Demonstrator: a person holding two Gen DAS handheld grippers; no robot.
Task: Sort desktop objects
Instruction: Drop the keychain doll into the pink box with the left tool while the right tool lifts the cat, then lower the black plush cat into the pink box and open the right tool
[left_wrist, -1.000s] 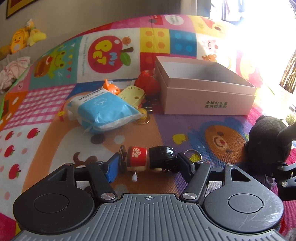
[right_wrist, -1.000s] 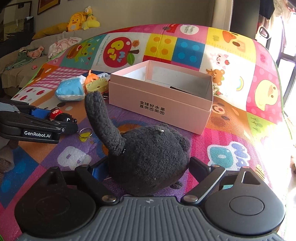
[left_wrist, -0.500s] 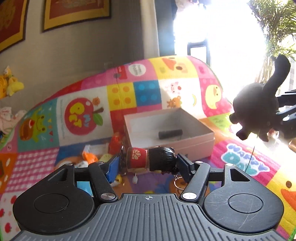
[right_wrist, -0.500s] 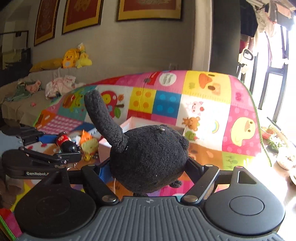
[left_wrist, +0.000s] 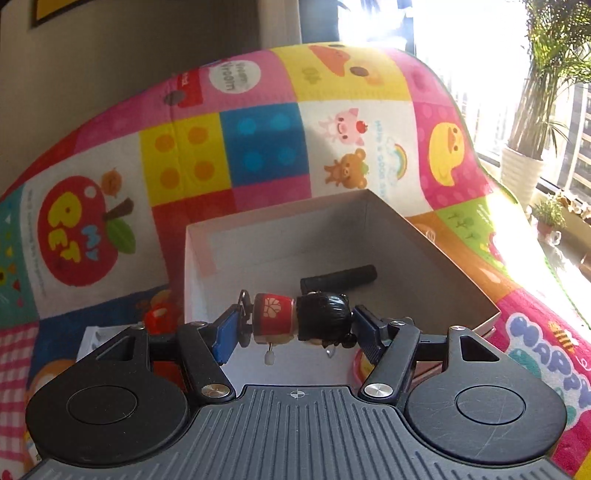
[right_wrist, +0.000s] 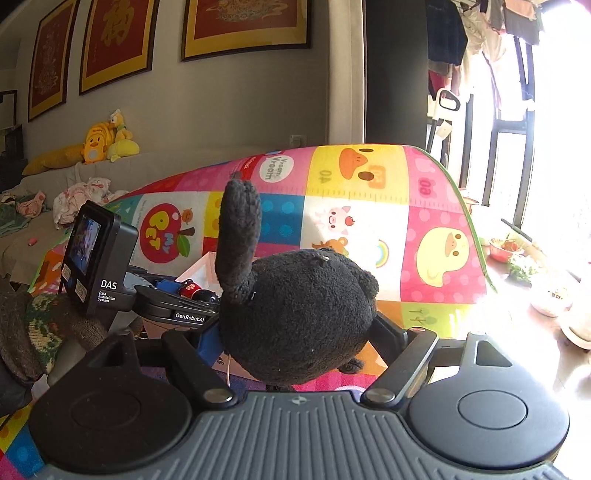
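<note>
My left gripper (left_wrist: 295, 328) is shut on a small doll keychain (left_wrist: 301, 319) with a red body and black hair, held above the near part of the open pink box (left_wrist: 436, 254). A black cylinder (left_wrist: 338, 277) lies inside the box. My right gripper (right_wrist: 295, 332) is shut on a black plush toy (right_wrist: 295, 314) with one long ear up, held in the air to the right of the box. The left gripper and its doll also show in the right wrist view (right_wrist: 192, 290), over the box's rim (right_wrist: 201, 264).
A colourful play mat (left_wrist: 258, 147) covers the surface. A red toy (left_wrist: 160, 319) and a white item (left_wrist: 96, 338) lie left of the box. Potted plants (left_wrist: 524, 162) stand by the bright window on the right. A sofa with yellow plush toys (right_wrist: 107, 138) is at the far left.
Both grippers have risen from the mat with their objects. My left gripper has carried the doll over the box. My right gripper has lifted the plush higher beside it.
</note>
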